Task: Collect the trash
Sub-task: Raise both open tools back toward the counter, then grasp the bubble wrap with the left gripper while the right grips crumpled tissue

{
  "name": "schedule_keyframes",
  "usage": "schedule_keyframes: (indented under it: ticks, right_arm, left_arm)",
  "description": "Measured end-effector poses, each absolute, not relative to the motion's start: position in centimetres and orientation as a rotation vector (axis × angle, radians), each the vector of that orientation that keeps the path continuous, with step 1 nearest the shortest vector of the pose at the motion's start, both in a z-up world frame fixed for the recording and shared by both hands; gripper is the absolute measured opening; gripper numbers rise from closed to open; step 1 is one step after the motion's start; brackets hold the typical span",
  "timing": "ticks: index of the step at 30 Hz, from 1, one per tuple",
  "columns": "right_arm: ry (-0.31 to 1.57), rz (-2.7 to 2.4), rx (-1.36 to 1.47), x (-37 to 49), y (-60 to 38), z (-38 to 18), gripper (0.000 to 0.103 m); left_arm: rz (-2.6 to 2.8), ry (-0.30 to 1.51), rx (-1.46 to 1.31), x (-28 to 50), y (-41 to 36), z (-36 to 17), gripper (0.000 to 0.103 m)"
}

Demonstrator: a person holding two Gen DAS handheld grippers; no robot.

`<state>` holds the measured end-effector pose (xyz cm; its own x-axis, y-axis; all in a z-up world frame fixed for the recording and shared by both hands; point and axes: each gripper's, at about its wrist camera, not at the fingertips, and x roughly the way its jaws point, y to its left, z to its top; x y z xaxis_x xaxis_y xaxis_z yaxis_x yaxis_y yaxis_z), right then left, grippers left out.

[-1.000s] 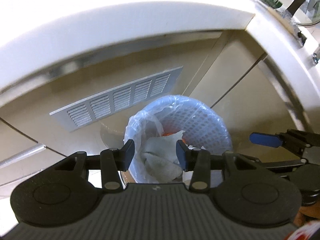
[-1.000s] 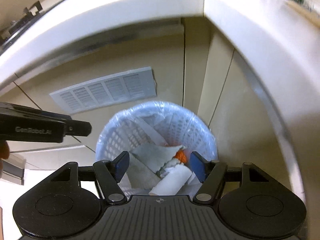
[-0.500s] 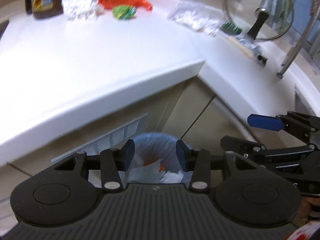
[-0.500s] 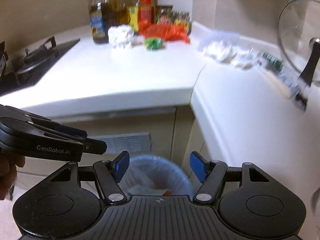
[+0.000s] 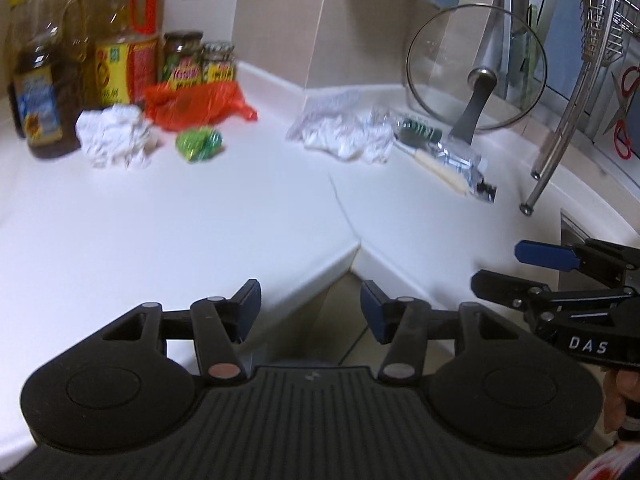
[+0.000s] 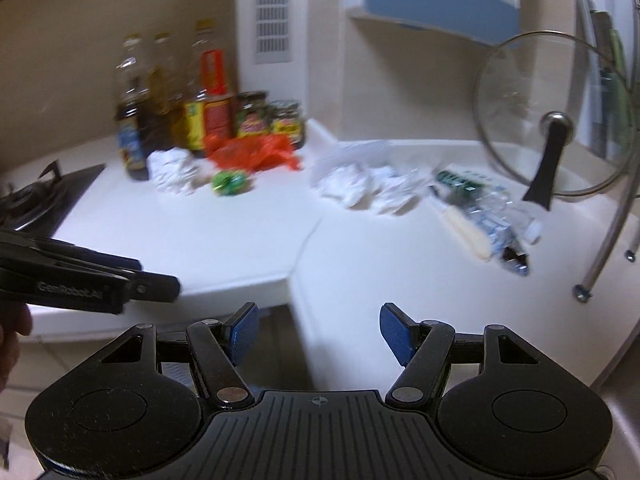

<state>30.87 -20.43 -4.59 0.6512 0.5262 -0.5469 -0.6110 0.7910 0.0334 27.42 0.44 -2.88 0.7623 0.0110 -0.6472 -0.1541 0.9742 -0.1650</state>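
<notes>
Both empty: left tool opening, right tool open; approach crumpled tissue at 11 o'clock on table, descend squarely

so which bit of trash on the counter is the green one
The small green crumpled wrapper, lying just in front of the orange plastic bag. The wads either side of it are white.

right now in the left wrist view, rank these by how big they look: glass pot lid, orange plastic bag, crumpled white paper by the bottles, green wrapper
1. glass pot lid, though it may stand nearer the camera
2. orange plastic bag
3. crumpled white paper, close to the bag in apparent size, so that order is unsure
4. green wrapper, clearly smallest
</notes>
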Motion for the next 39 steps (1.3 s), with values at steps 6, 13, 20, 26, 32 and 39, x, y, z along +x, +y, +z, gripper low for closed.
schedule_keyframes:
  ticks: [6, 13, 20, 26, 32, 39]
  right_arm:
    - [0.563, 0.600, -0.107, 35.0, -21.4, -3.8, 0.067]
    - [0.580, 0.585, -0.025, 41.6, -20.3, -3.1, 0.067]
    - [0.577, 0.580, -0.018, 48.4, -18.3, -4.1, 0.067]
    - [0.599, 0.576, -0.013, 53.8, -17.4, -5.8, 0.067]
    - [0.634, 0.595, 0.026, 57.5, -17.0, -7.4, 0.067]
    - [0.658, 0.647, 0.072, 59.3, -16.5, -8.3, 0.034]
  left_arm:
    - [0.093, 0.664, -0.158, 31.0, 0.9, -1.6, 0.058]
    - [0.111, 0.645, -0.120, 36.4, 2.0, -1.1, 0.060]
    - [0.119, 0.660, -0.102, 41.9, 3.0, -1.8, 0.060]
    - [0.104, 0.679, -0.107, 45.5, 2.7, -3.2, 0.060]
    - [0.120, 0.682, -0.103, 47.2, 2.8, -3.8, 0.060]
    - [0.108, 0.656, -0.056, 49.5, 3.4, -2.6, 0.062]
